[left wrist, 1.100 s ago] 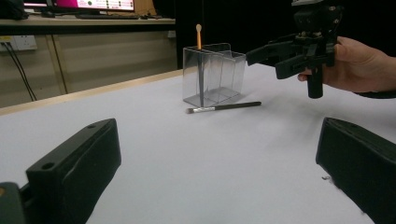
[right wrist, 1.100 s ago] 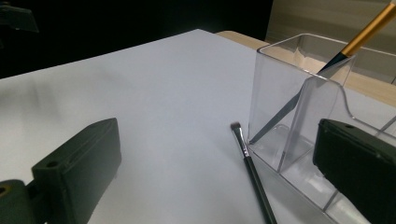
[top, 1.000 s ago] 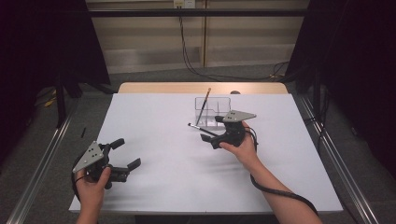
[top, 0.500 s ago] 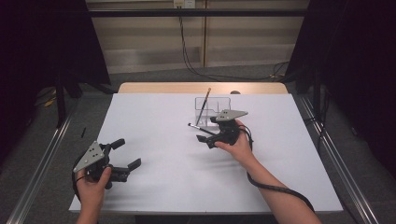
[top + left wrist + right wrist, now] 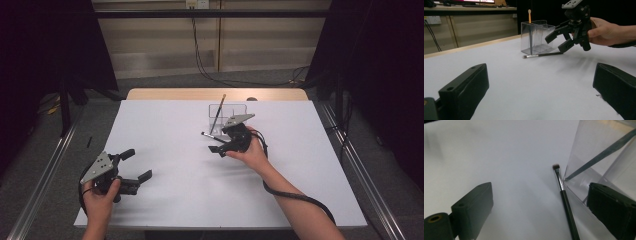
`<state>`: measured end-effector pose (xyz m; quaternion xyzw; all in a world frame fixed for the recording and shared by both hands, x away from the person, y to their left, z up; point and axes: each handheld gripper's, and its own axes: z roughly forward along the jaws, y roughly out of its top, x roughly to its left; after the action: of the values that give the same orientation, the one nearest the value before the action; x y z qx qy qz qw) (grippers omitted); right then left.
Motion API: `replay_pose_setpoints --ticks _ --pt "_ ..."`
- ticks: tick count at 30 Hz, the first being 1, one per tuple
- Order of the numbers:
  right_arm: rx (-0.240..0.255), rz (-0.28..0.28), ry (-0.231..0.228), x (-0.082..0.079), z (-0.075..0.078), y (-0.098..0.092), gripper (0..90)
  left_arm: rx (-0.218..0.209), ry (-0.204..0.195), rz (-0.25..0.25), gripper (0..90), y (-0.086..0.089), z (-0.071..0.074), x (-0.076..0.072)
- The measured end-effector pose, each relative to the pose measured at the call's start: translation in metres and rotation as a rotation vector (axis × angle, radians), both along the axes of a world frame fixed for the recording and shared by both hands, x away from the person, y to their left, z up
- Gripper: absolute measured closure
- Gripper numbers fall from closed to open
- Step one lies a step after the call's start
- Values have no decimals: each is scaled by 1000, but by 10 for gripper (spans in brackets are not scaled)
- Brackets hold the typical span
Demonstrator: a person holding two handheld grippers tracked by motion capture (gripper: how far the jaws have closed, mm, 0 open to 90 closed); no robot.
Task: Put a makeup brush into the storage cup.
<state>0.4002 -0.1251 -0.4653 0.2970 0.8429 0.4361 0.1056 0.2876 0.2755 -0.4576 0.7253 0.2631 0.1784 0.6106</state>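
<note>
The high view is fixed above the near edge of the bench (image 5: 165, 210) and looks forward and down across its whole white surface to the far wall. The left gripper view sits low, close to the surface, facing level across it toward the clear holder (image 5: 536, 37) and the brush (image 5: 544, 54) lying in front of it. The right gripper view looks steeply down at close range on the same holder (image 5: 599, 157) and brush (image 5: 564, 200), which the high view also covers.

Right hand-held gripper (image 5: 216, 142) open over brush (image 5: 208, 135).
</note>
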Motion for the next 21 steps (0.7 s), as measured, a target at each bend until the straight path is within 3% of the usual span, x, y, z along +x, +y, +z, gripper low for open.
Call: replay_pose_setpoints --ticks 14,21 --pt "-141 12 81 9 -3 10 192 3 1 -8 3 -1 0 0" --pt "-173 12 92 11 -5 11 236 1 3 -6 2 -1 0 1"
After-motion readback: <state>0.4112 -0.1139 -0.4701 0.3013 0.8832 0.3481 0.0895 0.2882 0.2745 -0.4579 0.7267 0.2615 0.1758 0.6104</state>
